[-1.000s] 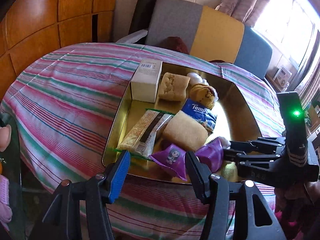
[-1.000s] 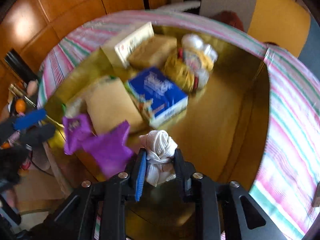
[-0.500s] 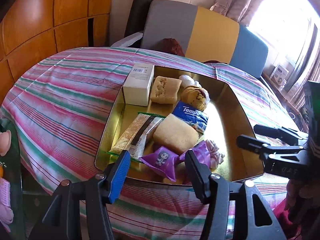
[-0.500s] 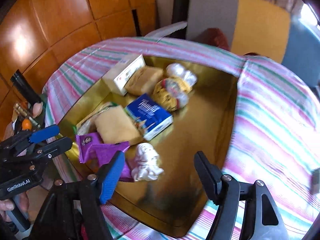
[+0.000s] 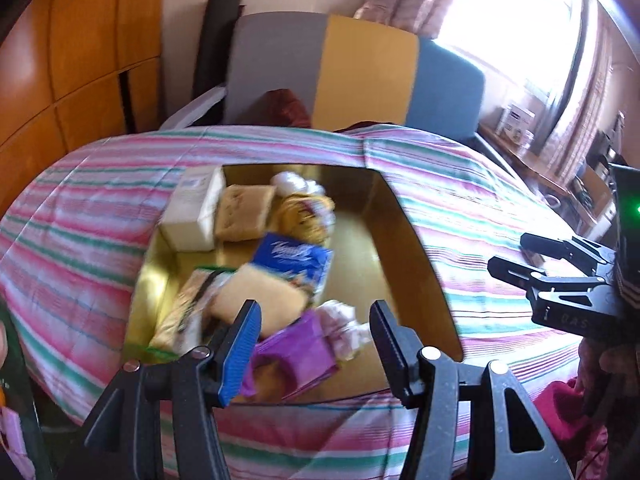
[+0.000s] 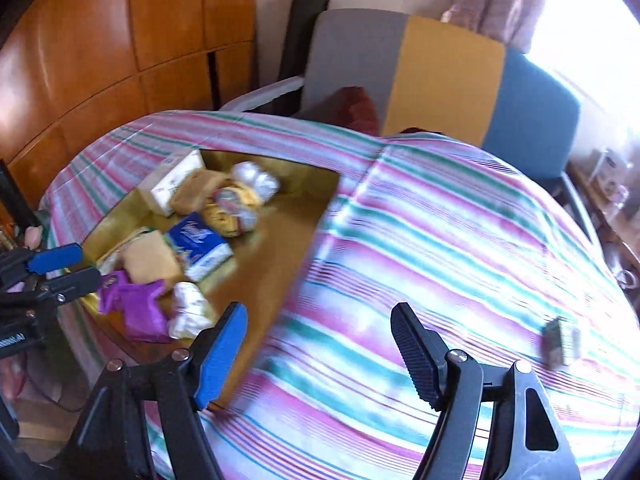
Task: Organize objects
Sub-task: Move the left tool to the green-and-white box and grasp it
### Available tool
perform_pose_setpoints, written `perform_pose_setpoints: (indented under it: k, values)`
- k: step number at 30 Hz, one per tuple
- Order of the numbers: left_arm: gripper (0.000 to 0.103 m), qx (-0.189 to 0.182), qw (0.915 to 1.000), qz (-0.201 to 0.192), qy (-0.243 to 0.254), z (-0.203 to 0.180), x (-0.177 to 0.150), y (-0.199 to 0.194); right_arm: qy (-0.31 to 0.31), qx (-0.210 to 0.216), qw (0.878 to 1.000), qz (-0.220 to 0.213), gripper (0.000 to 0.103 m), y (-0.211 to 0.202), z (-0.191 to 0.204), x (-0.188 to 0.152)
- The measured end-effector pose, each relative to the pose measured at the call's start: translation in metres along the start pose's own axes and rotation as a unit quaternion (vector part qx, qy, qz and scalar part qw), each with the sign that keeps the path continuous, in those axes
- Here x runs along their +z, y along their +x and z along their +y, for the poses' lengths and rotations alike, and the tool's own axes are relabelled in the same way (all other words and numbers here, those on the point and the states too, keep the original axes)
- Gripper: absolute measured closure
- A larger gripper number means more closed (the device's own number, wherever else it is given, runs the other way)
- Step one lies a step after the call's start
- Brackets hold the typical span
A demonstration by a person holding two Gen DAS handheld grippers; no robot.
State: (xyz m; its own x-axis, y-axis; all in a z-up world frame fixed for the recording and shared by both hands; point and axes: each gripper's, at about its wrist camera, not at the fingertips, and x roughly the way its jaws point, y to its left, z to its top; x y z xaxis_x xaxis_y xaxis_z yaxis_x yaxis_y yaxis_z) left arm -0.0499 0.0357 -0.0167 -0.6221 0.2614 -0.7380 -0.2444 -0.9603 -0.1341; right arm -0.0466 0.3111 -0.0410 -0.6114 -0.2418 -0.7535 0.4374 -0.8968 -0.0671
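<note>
Little can be read, as both views are blurred by motion. The blue tissue pack [image 5: 294, 262] in the gold tray [image 5: 416, 248] bears white script, too smeared to spell out. On the right gripper [image 5: 516, 256], seen from the left wrist, faint raised letters look like "DAS". On the left gripper [image 6: 76, 264], at the edge of the right wrist view, a white word ends in "AI". The white box [image 5: 196, 208] carries a label too blurred to read.

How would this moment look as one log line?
right tongs: just opened, empty | white cloth bundle: in gold tray | left tongs: open, empty
</note>
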Motion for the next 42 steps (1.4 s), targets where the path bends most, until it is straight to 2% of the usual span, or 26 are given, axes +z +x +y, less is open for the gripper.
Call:
perform_pose_setpoints:
  k: [7, 12, 15, 18, 21, 25, 27, 30, 31, 33, 39, 42]
  values:
    - [0.047, -0.04, 0.9979, 0.002, 0.052, -0.054, 0.016, 0.01, 0.025, -0.049, 0.998, 0.011, 0.028, -0.011, -0.061, -0.014]
    - [0.047, -0.08, 0.9924, 0.008, 0.093, -0.102, 0.026, 0.021, 0.113, -0.073, 0.991, 0.01, 0.028, -0.028, -0.147, -0.024]
    - [0.047, -0.114, 0.9864, 0.021, 0.116, -0.137, 0.035, 0.032, 0.206, -0.102, 0.973, 0.003, 0.028, -0.04, -0.218, -0.038]
    - [0.047, -0.145, 0.9798, 0.035, 0.133, -0.171, 0.041, 0.046, 0.303, -0.143, 0.942, -0.001, 0.028, -0.047, -0.287, -0.065]
    - [0.047, -0.171, 0.9729, 0.06, 0.144, -0.206, 0.046, 0.068, 0.368, -0.161, 0.916, -0.002, 0.028, -0.045, -0.328, -0.092]
    - [0.047, -0.198, 0.9652, 0.099, 0.14, -0.257, 0.052, 0.102, 0.452, -0.135, 0.881, -0.023, 0.033, -0.047, -0.354, -0.125]
    - [0.047, -0.218, 0.9603, 0.119, 0.127, -0.28, 0.056, 0.121, 0.469, -0.131, 0.873, -0.036, 0.033, -0.05, -0.357, -0.129]
    - [0.044, -0.237, 0.9541, 0.149, 0.107, -0.314, 0.062, 0.151, 0.474, -0.111, 0.872, -0.036, 0.033, -0.049, -0.359, -0.129]
    - [0.039, -0.241, 0.9518, 0.16, 0.101, -0.323, 0.064, 0.162, 0.475, -0.108, 0.873, -0.036, 0.033, -0.048, -0.358, -0.129]
    - [0.038, -0.239, 0.9503, 0.178, 0.089, -0.344, 0.068, 0.182, 0.479, -0.099, 0.871, -0.042, 0.033, -0.048, -0.358, -0.13]
    - [0.034, -0.215, 0.9525, 0.197, 0.09, -0.391, 0.075, 0.228, 0.513, -0.082, 0.852, -0.065, 0.032, -0.056, -0.365, -0.144]
    - [0.034, -0.189, 0.9565, 0.198, 0.1, -0.404, 0.075, 0.247, 0.51, -0.077, 0.855, -0.062, 0.032, -0.054, -0.365, -0.142]
